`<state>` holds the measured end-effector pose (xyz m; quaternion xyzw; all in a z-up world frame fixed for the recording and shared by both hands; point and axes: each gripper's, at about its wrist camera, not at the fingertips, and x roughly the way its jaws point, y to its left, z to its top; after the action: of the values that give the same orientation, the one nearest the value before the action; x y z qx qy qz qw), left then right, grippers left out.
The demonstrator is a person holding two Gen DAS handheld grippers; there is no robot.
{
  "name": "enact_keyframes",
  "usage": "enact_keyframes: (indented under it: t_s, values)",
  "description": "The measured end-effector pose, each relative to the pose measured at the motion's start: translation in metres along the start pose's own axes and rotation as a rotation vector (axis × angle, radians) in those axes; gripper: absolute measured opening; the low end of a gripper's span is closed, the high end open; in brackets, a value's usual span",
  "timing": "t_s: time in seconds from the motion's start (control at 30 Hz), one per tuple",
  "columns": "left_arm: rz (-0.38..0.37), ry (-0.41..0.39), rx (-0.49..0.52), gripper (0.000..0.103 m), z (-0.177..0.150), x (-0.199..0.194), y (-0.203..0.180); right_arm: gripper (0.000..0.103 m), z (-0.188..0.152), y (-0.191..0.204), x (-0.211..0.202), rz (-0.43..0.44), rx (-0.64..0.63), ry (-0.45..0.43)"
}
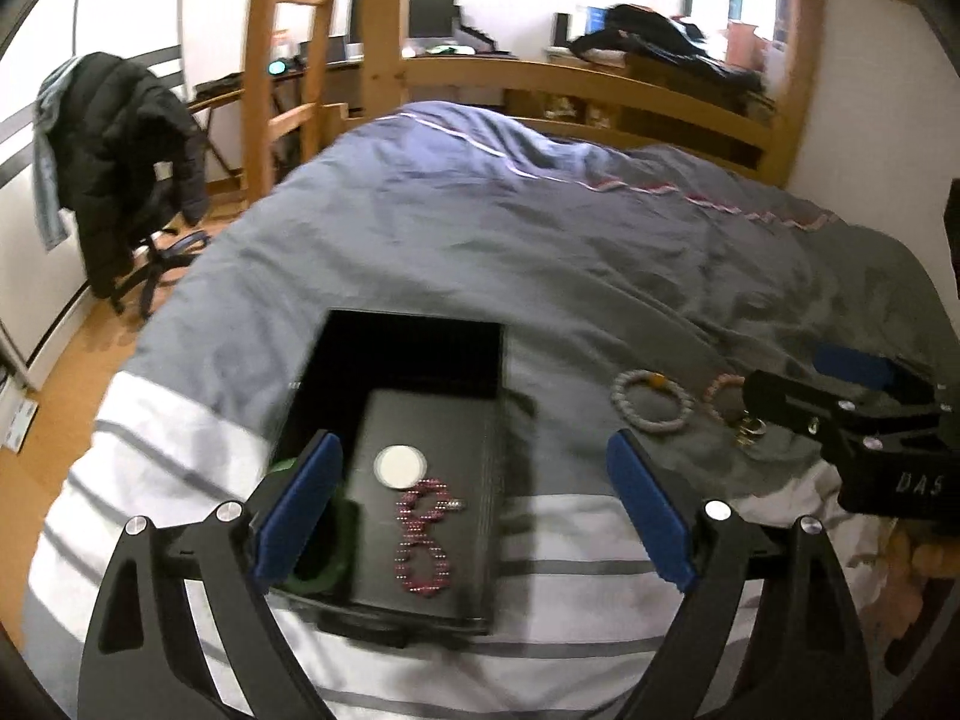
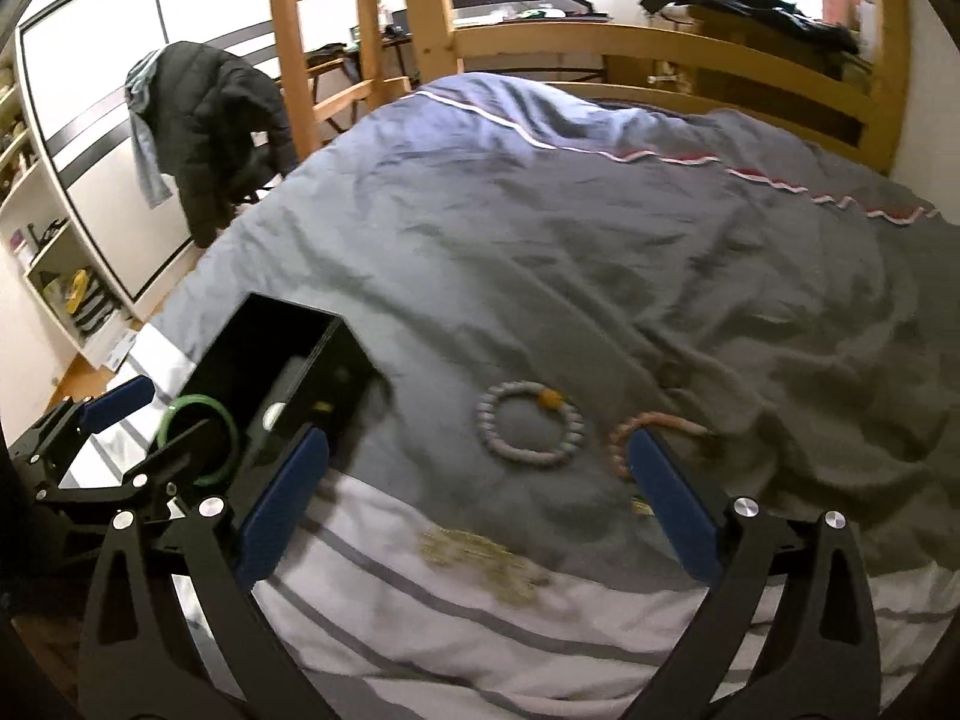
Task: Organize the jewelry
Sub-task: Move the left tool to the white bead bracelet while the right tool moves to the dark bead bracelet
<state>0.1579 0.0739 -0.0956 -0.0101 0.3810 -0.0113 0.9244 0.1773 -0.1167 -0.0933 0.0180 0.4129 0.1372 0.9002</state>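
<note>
An open black jewelry box (image 1: pixel 414 336) lies on the bed. On its inner tray rest a red bead bracelet (image 1: pixel 422 519) twisted into a figure eight and a white disc (image 1: pixel 399 465); a green bangle (image 1: pixel 333 564) sits at the tray's left, partly behind my finger. My left gripper (image 1: pixel 474 504) hovers open over the box, nothing between its pads. To the right on the duvet lie a grey bead bracelet (image 2: pixel 486 420), a pink bracelet (image 2: pixel 660 418) and small gold rings (image 1: pixel 750 433). My right gripper (image 2: pixel 480 480) stands open and empty in front of them, its right finger covering part of the pink bracelet.
The bed has a crumpled grey duvet (image 2: pixel 600 228) and a white striped sheet (image 2: pixel 480 630) at the near edge. A wooden ladder (image 1: pixel 288 60) and bed rail stand behind. An office chair with a black jacket (image 1: pixel 120 138) is on the floor at the left.
</note>
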Motion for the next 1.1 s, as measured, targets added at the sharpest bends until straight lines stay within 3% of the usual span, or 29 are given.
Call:
enact_keyframes:
  t_s: [0.4, 0.7, 1.03, 1.1]
  values:
    - [-0.059, 0.036, 0.074, 0.088, -0.004, 0.037, -0.053, 0.099, -0.025, -0.055, -0.012, -0.067, -0.029, 0.014]
    - [-0.115, 0.072, 0.142, 0.088, -0.006, 0.073, -0.092, 0.099, -0.040, -0.088, 0.004, -0.039, 0.029, 0.025]
    - [-0.119, 0.122, 0.147, 0.087, -0.001, 0.110, -0.105, 0.099, -0.042, -0.118, 0.027, 0.011, 0.138, 0.001]
    - [-0.122, 0.129, 0.150, 0.085, 0.000, 0.117, -0.107, 0.094, -0.041, -0.121, 0.033, 0.033, 0.155, -0.009]
